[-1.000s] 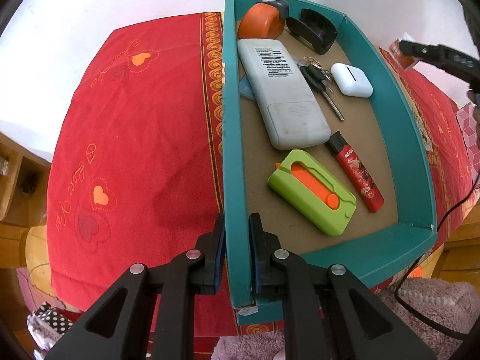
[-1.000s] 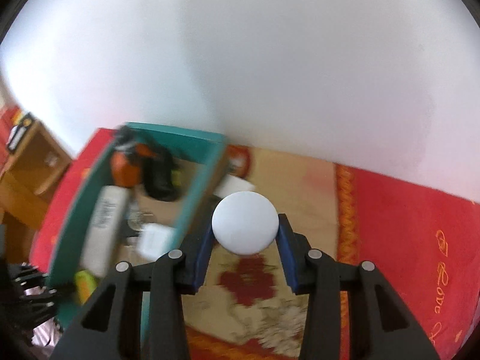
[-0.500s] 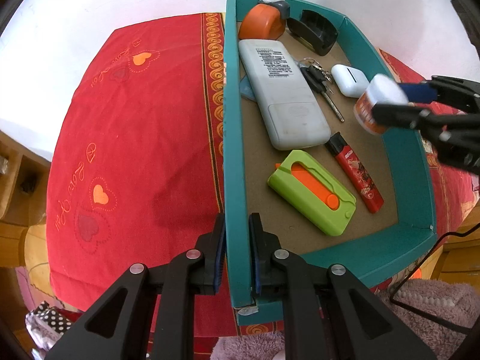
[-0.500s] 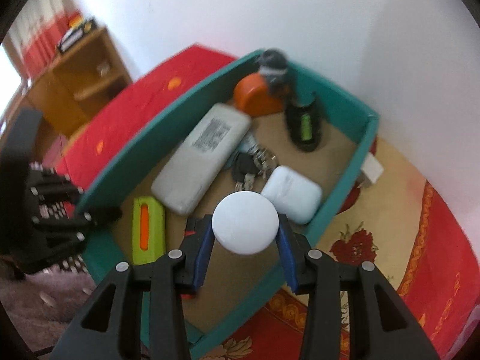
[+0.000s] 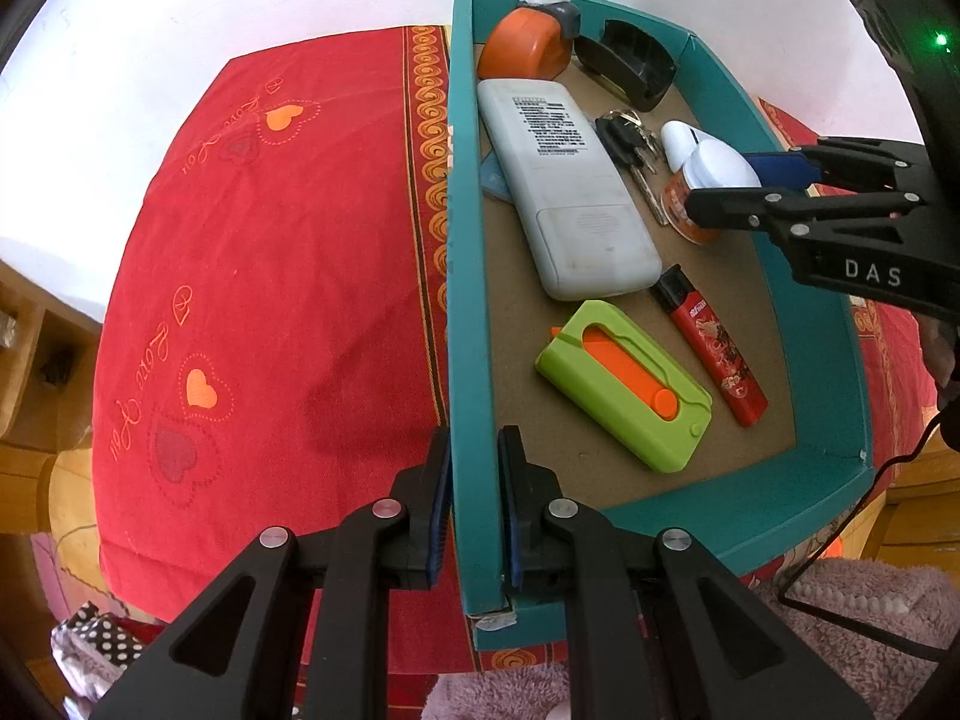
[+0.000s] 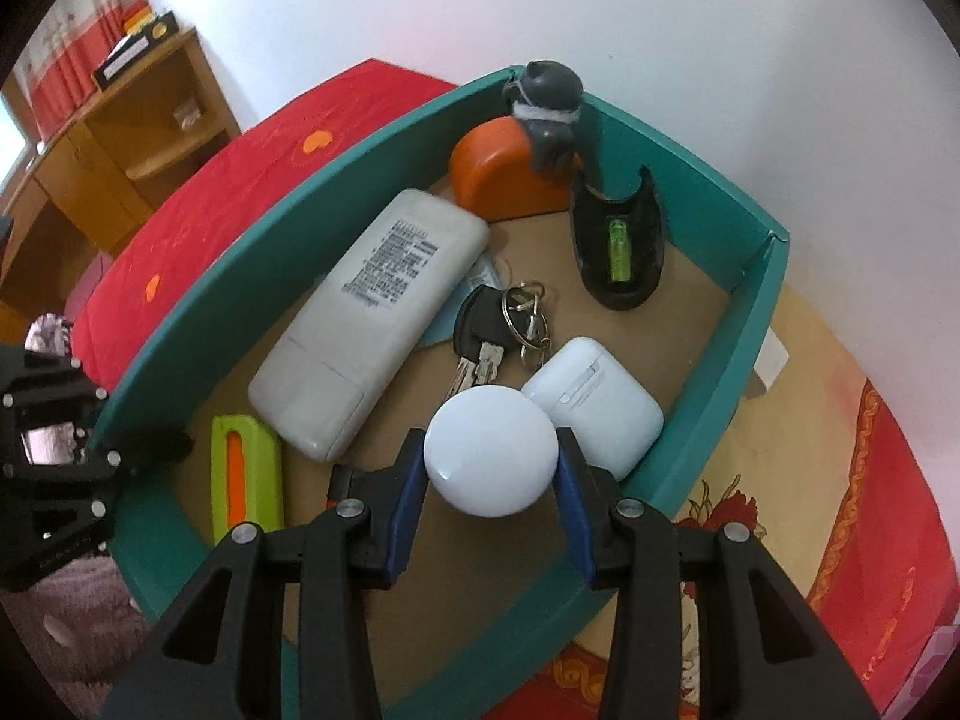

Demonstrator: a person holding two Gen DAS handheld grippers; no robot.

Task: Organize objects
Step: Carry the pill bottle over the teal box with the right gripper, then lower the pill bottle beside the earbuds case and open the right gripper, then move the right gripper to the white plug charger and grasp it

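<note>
My left gripper [image 5: 475,462] is shut on the near left wall of a teal box [image 5: 822,324], one pad on each side of the wall. My right gripper [image 6: 489,468] is shut on a small jar [image 6: 489,450] with a white lid and orange body [image 5: 681,204]. It holds the jar low inside the box, just in front of a white earbud case [image 6: 594,408] and beside the keys [image 6: 504,324]. Also in the box lie a white remote [image 5: 570,186], a red lighter [image 5: 714,354] and a green-orange cutter [image 5: 624,387].
At the box's far end are an orange tape measure [image 5: 522,51], a black holder [image 5: 636,66] and a grey figurine [image 6: 549,99]. A red heart-patterned cloth [image 5: 270,270] covers the surface. A wooden shelf [image 6: 138,138] stands at the left, and a pink fluffy rug [image 5: 840,630] lies below.
My right gripper has carried the jar from outside the box's right wall to a place over the box floor and lower, rolling as it went. The left gripper has kept still on the wall.
</note>
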